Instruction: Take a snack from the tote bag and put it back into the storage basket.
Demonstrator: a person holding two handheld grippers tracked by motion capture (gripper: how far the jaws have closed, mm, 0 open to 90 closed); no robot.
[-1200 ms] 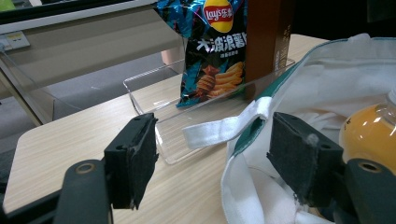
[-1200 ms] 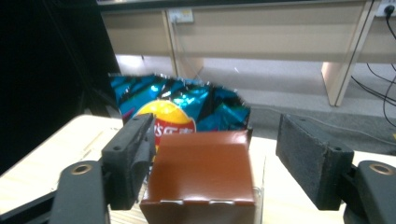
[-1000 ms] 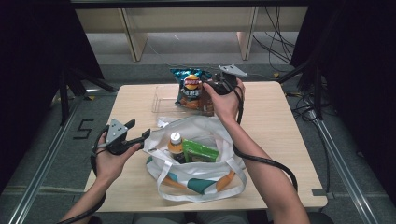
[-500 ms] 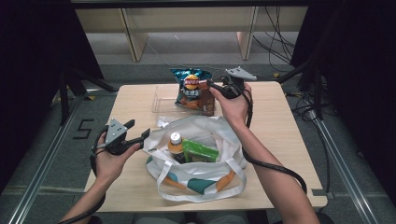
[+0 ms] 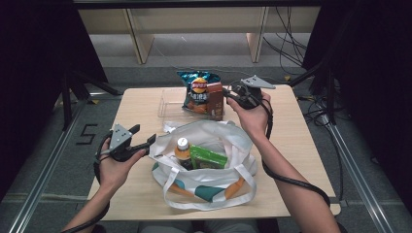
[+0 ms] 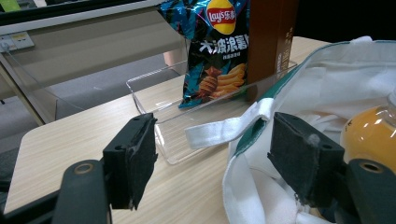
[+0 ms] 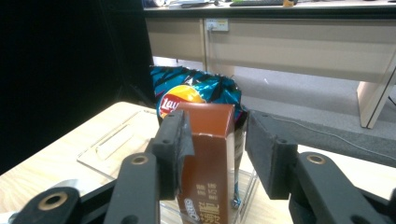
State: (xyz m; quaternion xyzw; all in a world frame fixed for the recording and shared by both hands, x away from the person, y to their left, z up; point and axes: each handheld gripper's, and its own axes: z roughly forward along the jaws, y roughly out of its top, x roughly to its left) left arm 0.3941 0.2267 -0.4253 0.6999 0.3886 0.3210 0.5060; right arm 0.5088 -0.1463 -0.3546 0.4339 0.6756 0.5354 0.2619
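Observation:
A white tote bag (image 5: 233,136) lies open mid-table, holding an orange juice bottle (image 5: 182,148) and a green box (image 5: 209,158). Behind it, a clear tray (image 5: 170,104) holds a blue chips bag (image 5: 197,90) and an upright brown carton (image 5: 215,99). My right gripper (image 5: 227,92) is level at the carton's right. Its jaws have just been closing and stand open. The carton (image 7: 208,158) shows between them, with a gap at the right pad. My left gripper (image 5: 145,134) is open at the bag's left rim, with the white strap (image 6: 224,130) lying between its jaws.
The tray's near wall (image 6: 159,93) stands just beyond the left gripper (image 6: 217,158). Bare tabletop (image 5: 301,141) lies to the bag's right. Cables trail off the table's right side. Desk legs and floor lie beyond the far edge.
My right gripper has drawn back to the right, away from the carton, and its jaws have narrowed. The carton stays upright in the tray. The left gripper has kept still.

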